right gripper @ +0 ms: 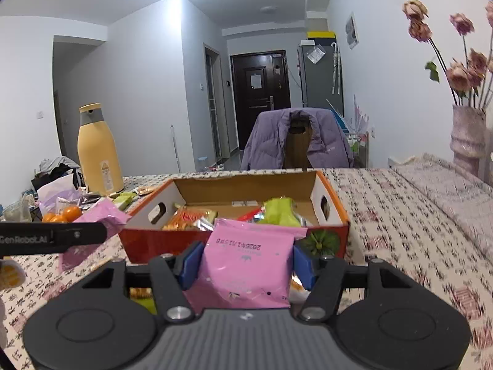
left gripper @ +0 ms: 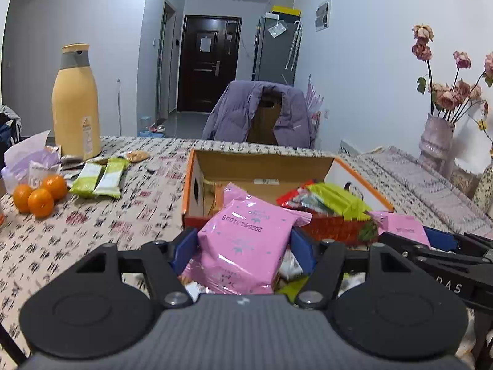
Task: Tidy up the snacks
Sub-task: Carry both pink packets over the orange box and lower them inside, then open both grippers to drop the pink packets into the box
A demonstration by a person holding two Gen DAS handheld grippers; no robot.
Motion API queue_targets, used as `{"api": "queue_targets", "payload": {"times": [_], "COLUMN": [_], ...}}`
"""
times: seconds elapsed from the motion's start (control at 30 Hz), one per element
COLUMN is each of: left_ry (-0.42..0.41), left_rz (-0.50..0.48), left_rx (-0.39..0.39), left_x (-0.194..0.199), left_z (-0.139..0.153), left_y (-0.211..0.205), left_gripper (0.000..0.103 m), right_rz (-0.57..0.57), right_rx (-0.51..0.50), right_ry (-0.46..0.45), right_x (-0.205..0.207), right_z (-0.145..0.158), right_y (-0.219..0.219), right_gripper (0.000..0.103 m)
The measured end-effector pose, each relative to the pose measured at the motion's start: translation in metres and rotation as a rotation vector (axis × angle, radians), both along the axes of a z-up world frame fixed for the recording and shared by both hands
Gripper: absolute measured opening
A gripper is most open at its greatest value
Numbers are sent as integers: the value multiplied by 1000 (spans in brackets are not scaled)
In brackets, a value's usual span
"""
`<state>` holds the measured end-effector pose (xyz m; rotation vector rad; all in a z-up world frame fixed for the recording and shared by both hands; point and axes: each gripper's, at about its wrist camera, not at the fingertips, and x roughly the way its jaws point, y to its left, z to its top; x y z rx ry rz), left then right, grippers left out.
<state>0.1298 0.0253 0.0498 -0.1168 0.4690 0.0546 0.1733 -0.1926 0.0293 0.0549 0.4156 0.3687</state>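
Left tool (left gripper: 245, 246): blue pads pressed against both sides of a pink snack packet (left gripper: 246, 246), clenched on it. The packet stands upright between the fingers, printed date upside down, its top edge reaching in front of the near wall of the cardboard box (left gripper: 197, 166).

Right tool (right gripper: 246, 262): same grip on a second pink packet (right gripper: 249, 262), blue pads flat against its sides, the packet upright and held just short of the box's red front wall (right gripper: 138, 243). From the left tool's view the right tool shows at the right edge, level with it, pink packet in its grip. From the right tool's view the left one shows at the left edge, also bearing its pink packet.

Box: open-topped, orange-rimmed, hand holes in the side walls, sitting on the patterned tabletop (right gripper: 385, 215). Inside: green packets (right gripper: 282, 212), orange and red wrappers, heaped loosely.

Farther left on the tabletop: two green-and-white bars (left gripper: 98, 180) lying side by side, three oranges (left gripper: 40, 195) touching one another, a crumpled lilac bag (left gripper: 27, 160), a tall yellow flask (left gripper: 75, 101) upright behind them.

Right edge: vase of dried pink roses (left gripper: 436, 135). Beyond the tabletop, a chair draped with a purple jacket (left gripper: 258, 111).
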Motion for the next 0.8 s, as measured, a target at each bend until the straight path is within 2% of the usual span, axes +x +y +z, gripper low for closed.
{"api": "queue_targets", "payload": {"times": [0.43, 0.8], "left_ry": [-51, -50], "left_rz": [19, 77], "left_rx": [-12, -11], "left_x": [69, 132], "left_z": [24, 25], "left_y": [4, 5], "left_gripper": [67, 67], "right_rz": [6, -21], "right_rx": [-46, -92], "right_ry": [-38, -12], "right_x": [66, 134], "right_z": [29, 22], "right_y": [30, 54], "right_gripper": [61, 61]}}
